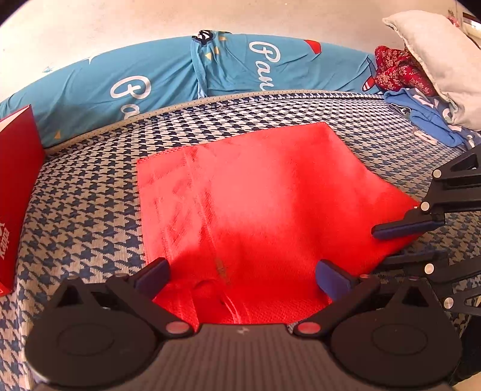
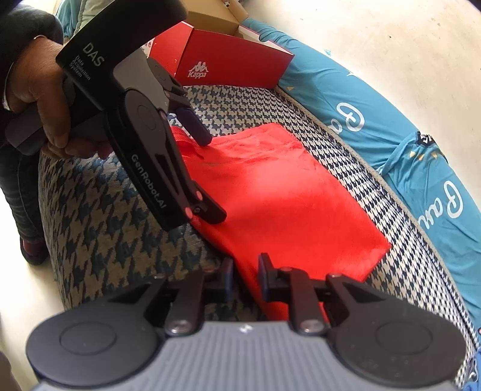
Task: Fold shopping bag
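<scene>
A red shopping bag (image 1: 264, 192) lies flat on a blue-and-white houndstooth mattress (image 1: 87, 204). My left gripper (image 1: 243, 278) hangs over the bag's near edge, wide open, with nothing gripped. It also shows in the right wrist view as the left gripper (image 2: 210, 174), held by a person's hand (image 2: 39, 99), its fingertips (image 2: 198, 132) just above the red bag (image 2: 285, 195). My right gripper (image 2: 245, 273) stands at the bag's near corner with its jaws a little apart. The bag's edge runs between them and the pads do not press it. From the left wrist view, the right gripper (image 1: 390, 243) sits at the bag's right corner.
A red Kappa box (image 2: 234, 63) stands at the mattress end, with an open cardboard box (image 2: 216, 18) behind it. A long blue bolster (image 1: 126, 81) runs along the wall. A grey pillow (image 1: 436, 60), red floral cloth (image 1: 396, 69) and blue clothes (image 1: 421, 114) lie far right.
</scene>
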Demonstrator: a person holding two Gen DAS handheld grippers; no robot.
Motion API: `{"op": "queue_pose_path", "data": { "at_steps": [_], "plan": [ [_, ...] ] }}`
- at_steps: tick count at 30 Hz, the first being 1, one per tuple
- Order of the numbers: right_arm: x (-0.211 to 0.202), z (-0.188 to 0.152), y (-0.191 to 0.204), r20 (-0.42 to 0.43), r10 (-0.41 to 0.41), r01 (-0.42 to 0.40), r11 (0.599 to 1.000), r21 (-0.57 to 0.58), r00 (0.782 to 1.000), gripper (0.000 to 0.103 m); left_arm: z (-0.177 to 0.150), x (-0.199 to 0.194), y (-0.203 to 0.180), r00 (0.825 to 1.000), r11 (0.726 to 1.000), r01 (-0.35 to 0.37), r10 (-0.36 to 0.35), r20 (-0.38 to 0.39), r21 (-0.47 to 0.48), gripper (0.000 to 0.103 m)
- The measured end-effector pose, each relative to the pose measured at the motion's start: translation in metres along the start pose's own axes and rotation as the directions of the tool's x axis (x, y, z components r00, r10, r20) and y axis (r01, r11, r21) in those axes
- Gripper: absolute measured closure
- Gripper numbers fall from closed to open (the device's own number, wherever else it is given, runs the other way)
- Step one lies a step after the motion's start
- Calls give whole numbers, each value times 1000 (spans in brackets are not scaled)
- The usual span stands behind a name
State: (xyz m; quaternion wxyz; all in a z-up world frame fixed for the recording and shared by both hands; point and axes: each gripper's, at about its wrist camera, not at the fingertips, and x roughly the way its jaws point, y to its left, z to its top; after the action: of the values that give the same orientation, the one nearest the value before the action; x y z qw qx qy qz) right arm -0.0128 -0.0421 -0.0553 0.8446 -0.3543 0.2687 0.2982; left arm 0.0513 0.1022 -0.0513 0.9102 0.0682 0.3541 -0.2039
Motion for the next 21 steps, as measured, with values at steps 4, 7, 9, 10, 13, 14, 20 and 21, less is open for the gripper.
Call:
{"op": "queue_pose_path", "data": {
  "at_steps": [4, 7, 9, 10, 13, 14, 20, 21],
  "plan": [
    [0, -2, 2, 23, 1, 0, 1000, -8, 1000, 84, -1, -1, 0, 1000, 1000, 4, -4, 4, 2, 0],
    [0, -3, 1, 34, 6, -6, 1000, -9, 999, 82, -3, -1, -1, 1000, 1000, 2, -2, 15, 5, 0],
    [-1, -6, 1, 49, 9, -8, 1000, -14, 999, 82, -4, -2, -1, 1000, 1000, 0, -1, 22, 3, 0],
    [-1, -7, 2, 58, 7, -5, 1000, -21, 998, 81, -5, -2, -1, 1000, 1000, -2, 2, 25, 2, 0],
    [-1, -10, 2, 74, -1, 4, 999, -35, 997, 77, -7, -4, -1, 999, 1000, -7, 7, 32, 3, 0],
    [-1, -10, 3, 77, -11, 15, 999, -46, 997, 74, -7, -5, -2, 999, 1000, -9, 9, 34, 4, 0],
    [-6, -7, 7, 100, -81, 93, 988, -121, 992, 63, -8, -5, -1, 999, 1000, -12, 12, 29, 4, 0],
    [-7, -6, 8, 112, -89, 105, 985, -136, 990, 63, -8, -5, -1, 1000, 1000, -12, 12, 29, 5, 0]
  ]
}}
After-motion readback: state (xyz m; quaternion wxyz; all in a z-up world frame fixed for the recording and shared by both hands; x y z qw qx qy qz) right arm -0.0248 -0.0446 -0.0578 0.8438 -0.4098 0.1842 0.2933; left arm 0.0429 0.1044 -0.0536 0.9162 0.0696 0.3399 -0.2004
